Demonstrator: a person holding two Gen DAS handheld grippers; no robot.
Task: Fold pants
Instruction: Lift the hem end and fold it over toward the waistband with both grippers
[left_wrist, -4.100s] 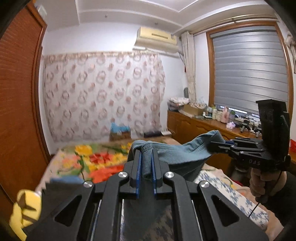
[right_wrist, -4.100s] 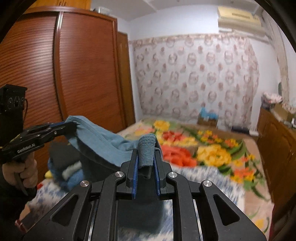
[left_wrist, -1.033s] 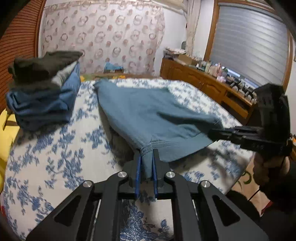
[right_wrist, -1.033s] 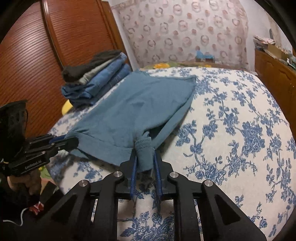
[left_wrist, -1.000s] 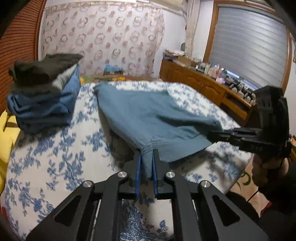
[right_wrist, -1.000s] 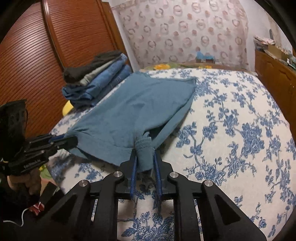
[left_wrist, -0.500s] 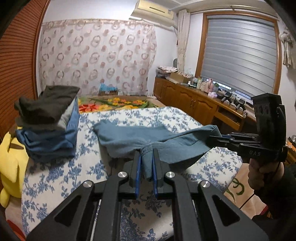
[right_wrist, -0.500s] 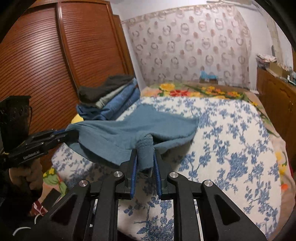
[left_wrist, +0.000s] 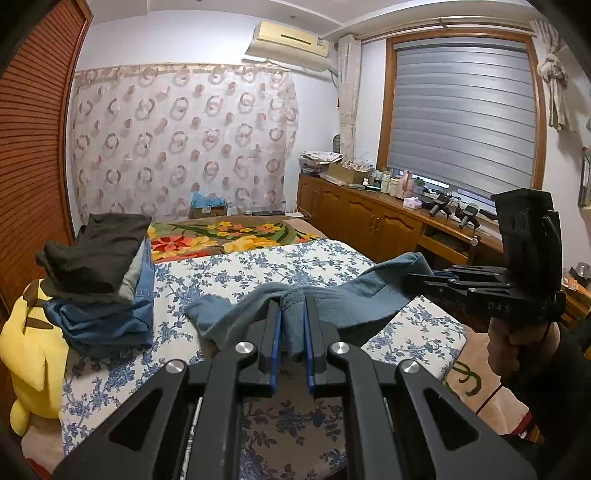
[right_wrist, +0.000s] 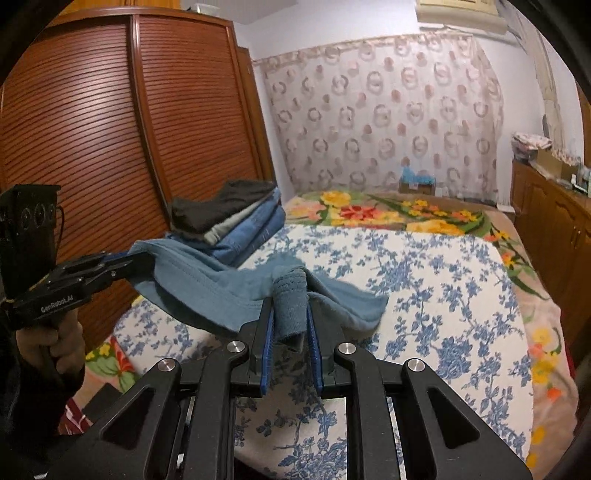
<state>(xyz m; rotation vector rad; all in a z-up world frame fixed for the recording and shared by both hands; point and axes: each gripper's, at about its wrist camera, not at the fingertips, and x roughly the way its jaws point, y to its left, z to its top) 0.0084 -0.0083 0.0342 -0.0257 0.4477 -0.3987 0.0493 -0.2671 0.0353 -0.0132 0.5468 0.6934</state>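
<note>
Teal-blue pants hang stretched between my two grippers above the near edge of the bed. My left gripper is shut on one bunched corner of the waistband. My right gripper is shut on the other bunched corner. In the left wrist view the right gripper holds the cloth at the right. In the right wrist view the left gripper holds it at the left. The far end of the pants still touches the blue-flowered bedsheet.
A stack of folded clothes sits at the bed's left side, also in the right wrist view. A yellow plush toy lies beside it. A brown wardrobe stands at the left, a wooden cabinet under the window.
Both grippers have lifted the pants up off the bed and pulled them nearer. The cloth that lay spread flat on the sheet now hangs bunched between them.
</note>
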